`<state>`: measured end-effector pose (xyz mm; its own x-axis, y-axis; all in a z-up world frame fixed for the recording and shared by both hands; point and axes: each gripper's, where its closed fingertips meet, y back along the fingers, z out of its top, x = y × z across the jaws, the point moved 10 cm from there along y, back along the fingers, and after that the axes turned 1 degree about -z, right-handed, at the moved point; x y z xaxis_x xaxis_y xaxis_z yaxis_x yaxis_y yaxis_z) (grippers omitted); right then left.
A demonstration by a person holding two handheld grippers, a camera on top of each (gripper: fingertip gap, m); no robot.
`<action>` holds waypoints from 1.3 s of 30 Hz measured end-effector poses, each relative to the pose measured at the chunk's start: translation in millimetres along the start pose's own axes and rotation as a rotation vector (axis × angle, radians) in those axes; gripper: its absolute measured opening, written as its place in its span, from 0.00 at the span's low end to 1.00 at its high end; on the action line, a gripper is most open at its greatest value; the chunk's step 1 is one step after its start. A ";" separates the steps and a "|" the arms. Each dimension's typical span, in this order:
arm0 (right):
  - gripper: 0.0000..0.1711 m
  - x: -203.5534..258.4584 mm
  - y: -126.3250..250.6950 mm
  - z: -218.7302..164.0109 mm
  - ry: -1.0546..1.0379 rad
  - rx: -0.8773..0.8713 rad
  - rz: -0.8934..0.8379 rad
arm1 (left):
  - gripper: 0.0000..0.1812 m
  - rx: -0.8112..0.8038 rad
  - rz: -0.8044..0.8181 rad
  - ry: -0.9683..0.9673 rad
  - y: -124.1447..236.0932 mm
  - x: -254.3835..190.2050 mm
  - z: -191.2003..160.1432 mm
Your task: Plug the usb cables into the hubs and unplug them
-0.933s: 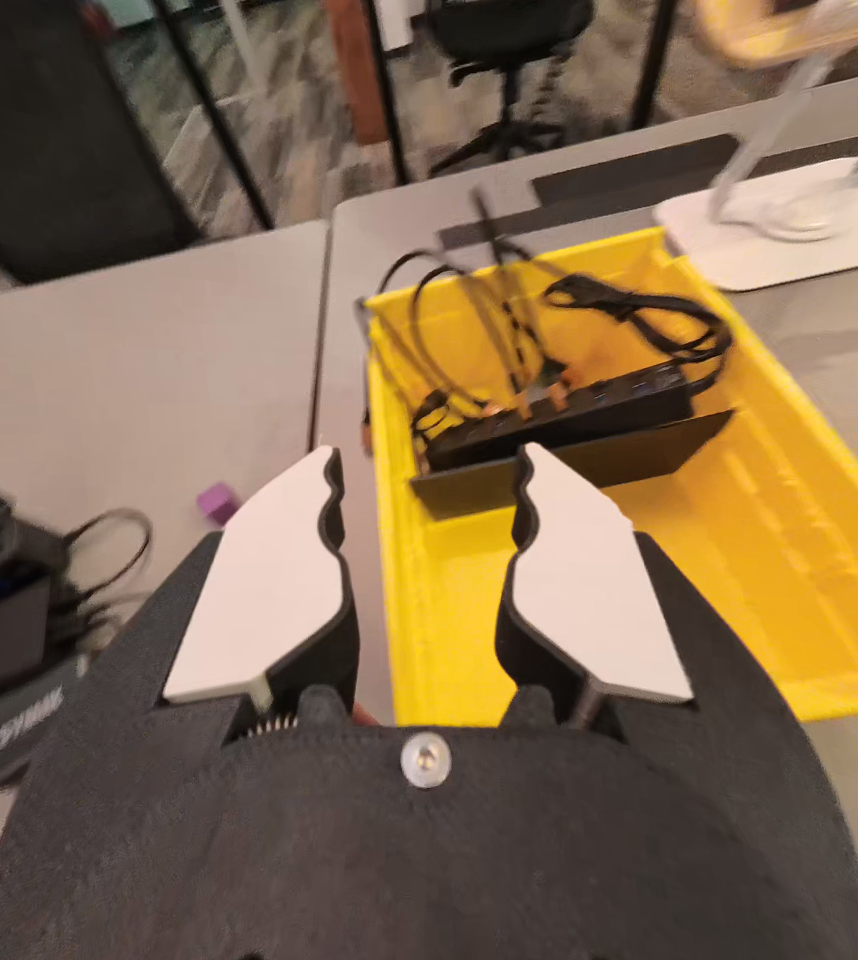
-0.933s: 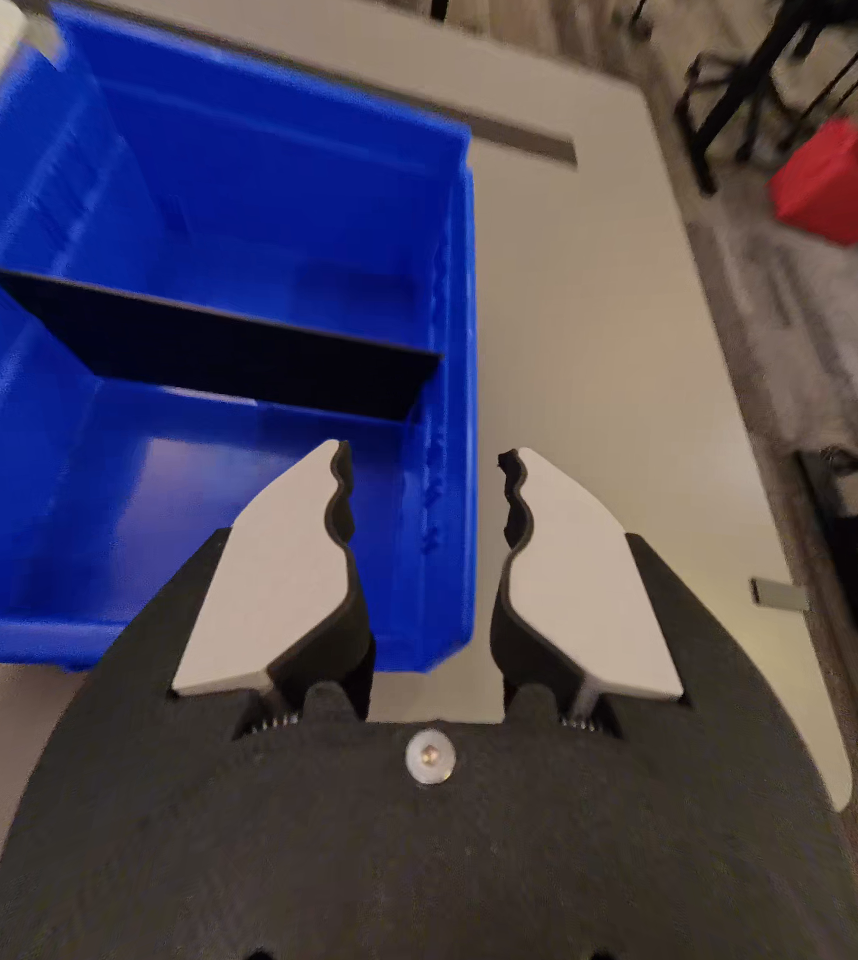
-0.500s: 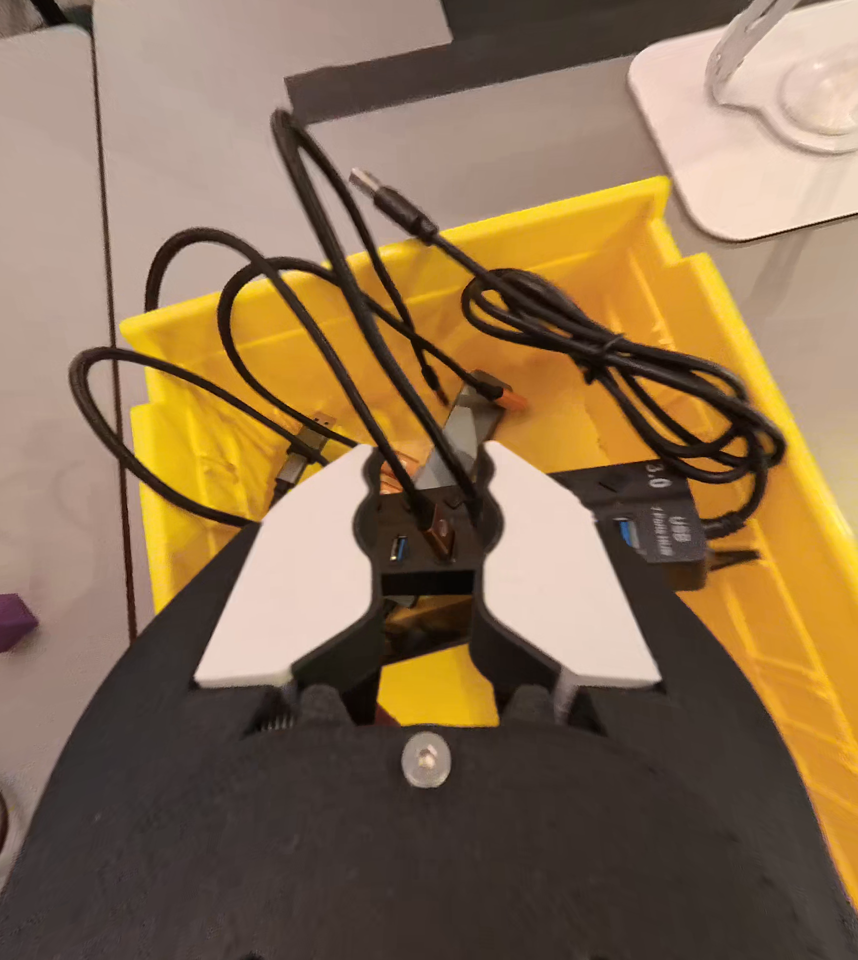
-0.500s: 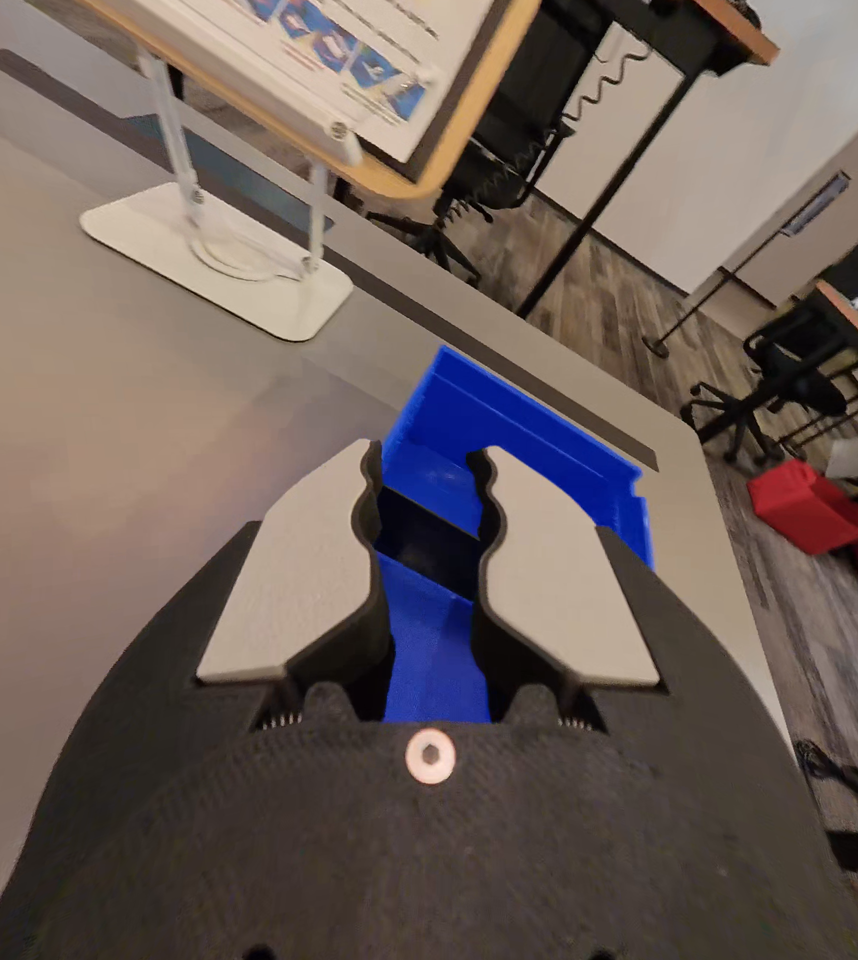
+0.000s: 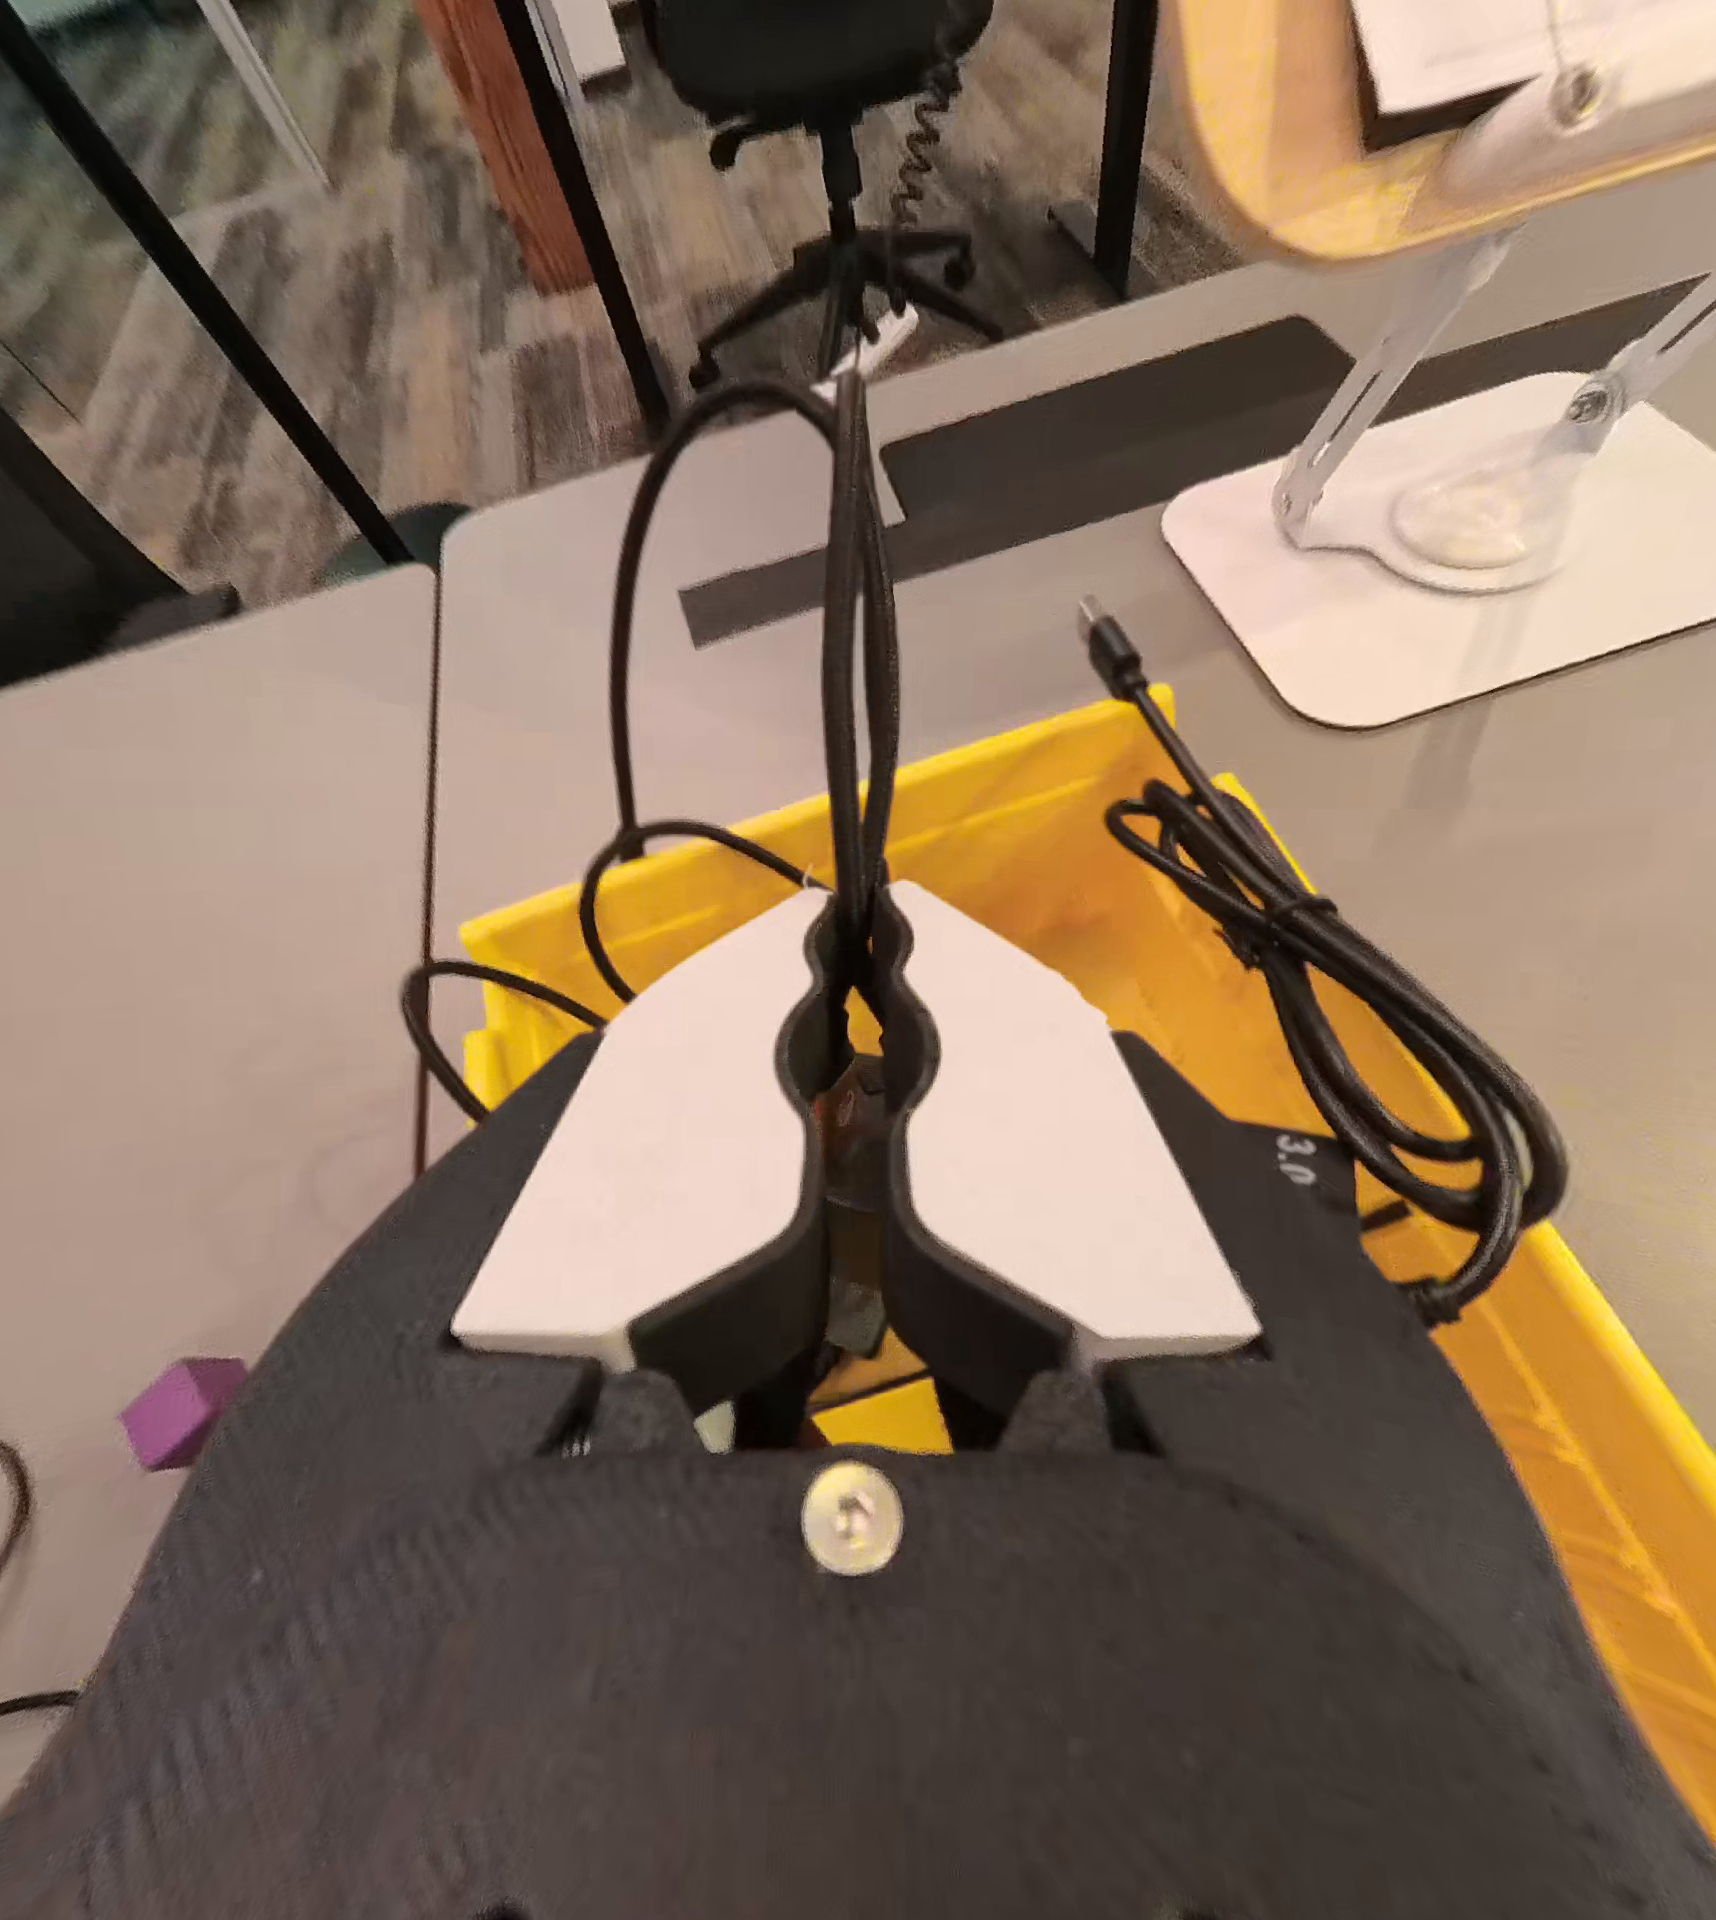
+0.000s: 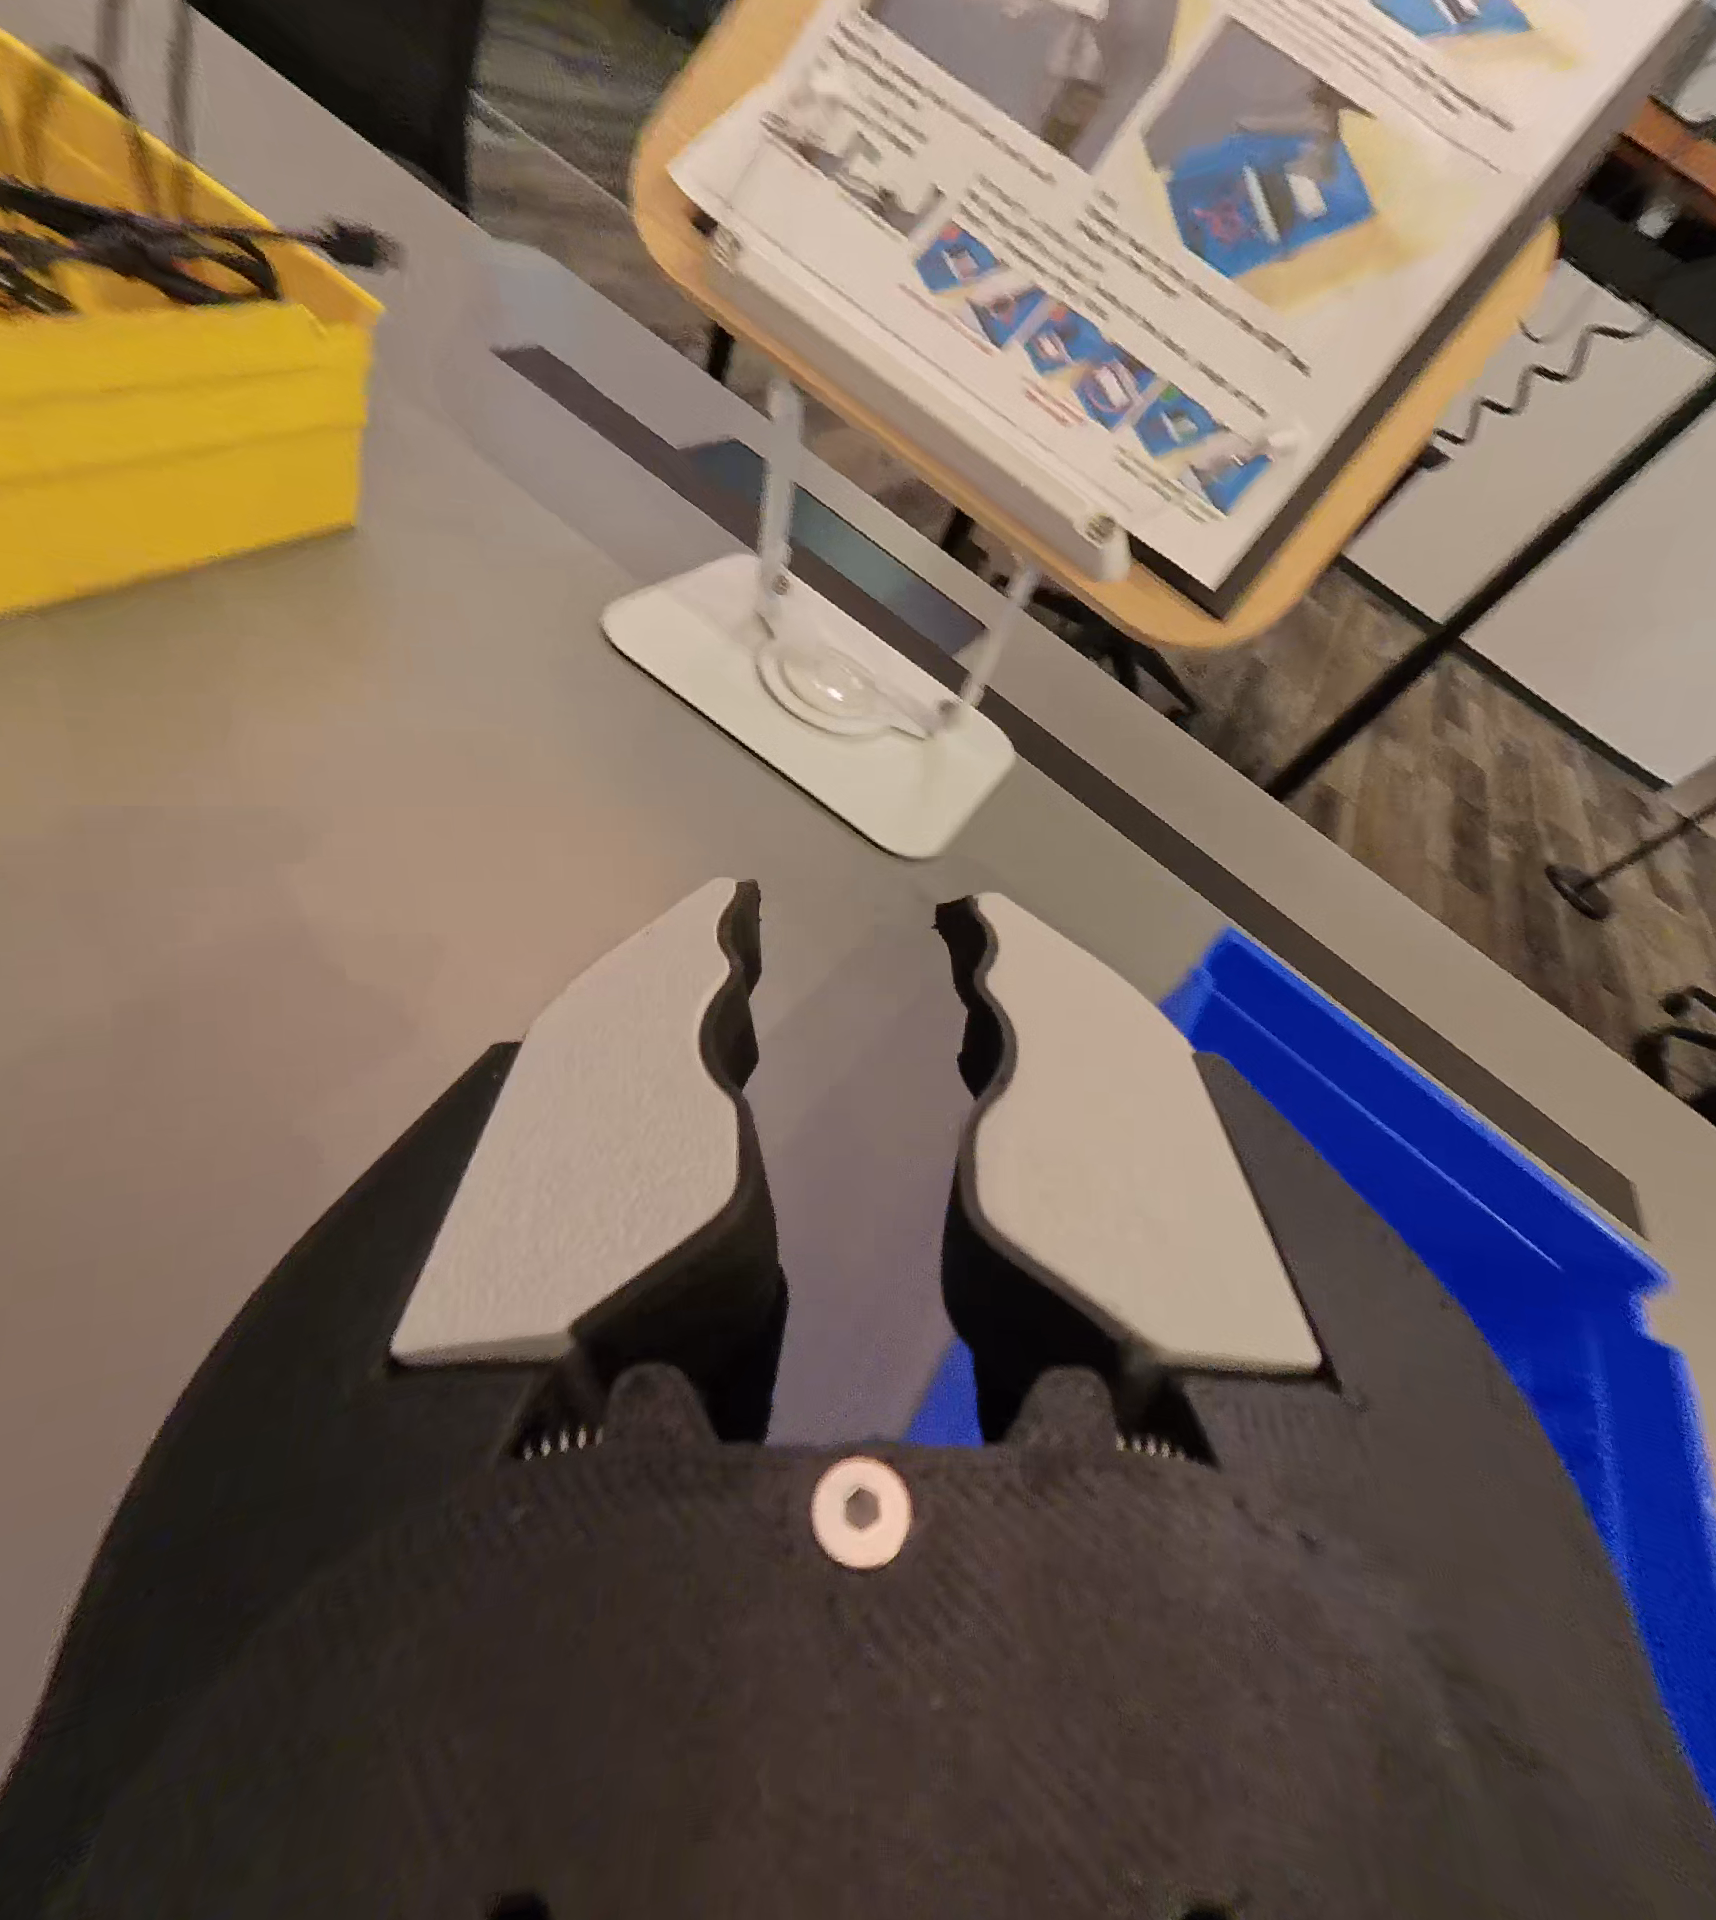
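Observation:
In the left wrist view my left gripper (image 5: 859, 914) is shut on a bunch of black USB cables (image 5: 859, 644) and holds them over the yellow bin (image 5: 1030, 821). The cables run up from the fingertips and loop back down into the bin. A brownish plug shows between the jaws. A corner of the black hub (image 5: 1290, 1169) peeks out right of the fingers. A tied cable coil (image 5: 1353, 1039) hangs over the bin's right rim, its plug (image 5: 1103, 634) pointing away. My right gripper (image 6: 849, 914) is open and empty above the grey table (image 6: 314, 883).
A blue bin (image 6: 1436, 1174) lies right of my right gripper, and the yellow bin (image 6: 106, 436) with cables is at the upper left. A document stand (image 6: 833, 707) stands at the table's far edge. A purple block (image 5: 179, 1408) and loose cables lie at left. Some 45 centimeters of space lies between my two pairs of fingers.
My left gripper has closed on the cables over the hub and lifted them. My right gripper has opened wider and swung left, away from the blue bin.

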<state>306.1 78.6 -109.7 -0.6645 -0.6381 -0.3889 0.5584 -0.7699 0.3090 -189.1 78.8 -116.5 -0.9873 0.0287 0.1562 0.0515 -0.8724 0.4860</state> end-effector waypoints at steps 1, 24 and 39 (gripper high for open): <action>0.21 5.8 -2.4 5.4 -0.009 -0.018 0.032 | 0.03 -0.015 0.005 -0.027 4.1 -2.0 4.8; 0.41 106.3 -50.5 101.6 -0.357 -0.139 0.713 | 0.03 -0.425 -0.107 -0.308 83.1 -91.6 78.6; 0.42 130.4 -66.1 90.0 -0.294 -0.002 0.542 | 0.03 -0.464 -0.195 -0.450 87.5 -219.1 73.4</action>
<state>137.8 45.3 -102.8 -0.3946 -0.9155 0.0786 0.8558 -0.3350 0.3943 42.8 32.0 -45.1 -0.8078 0.3202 0.4948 -0.2908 -0.9468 0.1380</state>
